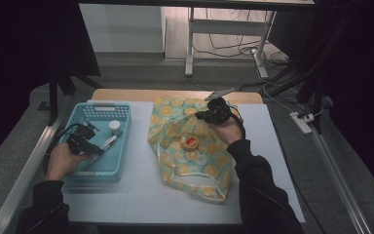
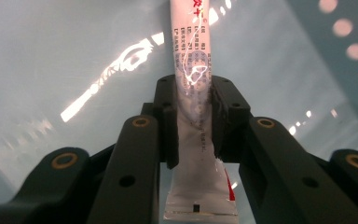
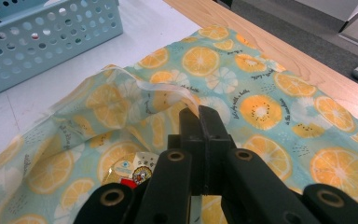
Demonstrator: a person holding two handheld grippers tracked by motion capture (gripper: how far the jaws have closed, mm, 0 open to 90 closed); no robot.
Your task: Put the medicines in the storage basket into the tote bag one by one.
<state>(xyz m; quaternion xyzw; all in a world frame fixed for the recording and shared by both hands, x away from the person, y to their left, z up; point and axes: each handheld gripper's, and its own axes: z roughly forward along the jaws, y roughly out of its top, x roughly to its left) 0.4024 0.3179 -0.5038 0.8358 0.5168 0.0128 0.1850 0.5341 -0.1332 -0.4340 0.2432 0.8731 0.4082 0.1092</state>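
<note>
Left gripper (image 1: pixel 93 146) jaws clamped, low at left; right gripper (image 1: pixel 205 116) jaws pinched shut, farther forward.

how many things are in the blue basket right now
2: a white tube gripped by the left gripper in the basket, and a small white-capped jar farther back. The hand may hide more.

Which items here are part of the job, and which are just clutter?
In use:
- white tube, clamped in left hand-held gripper
- blue basket
- orange-print bag, rim pinched by right hand-held gripper
- round tin in the bag

Idle:
- white jar in the basket
</note>
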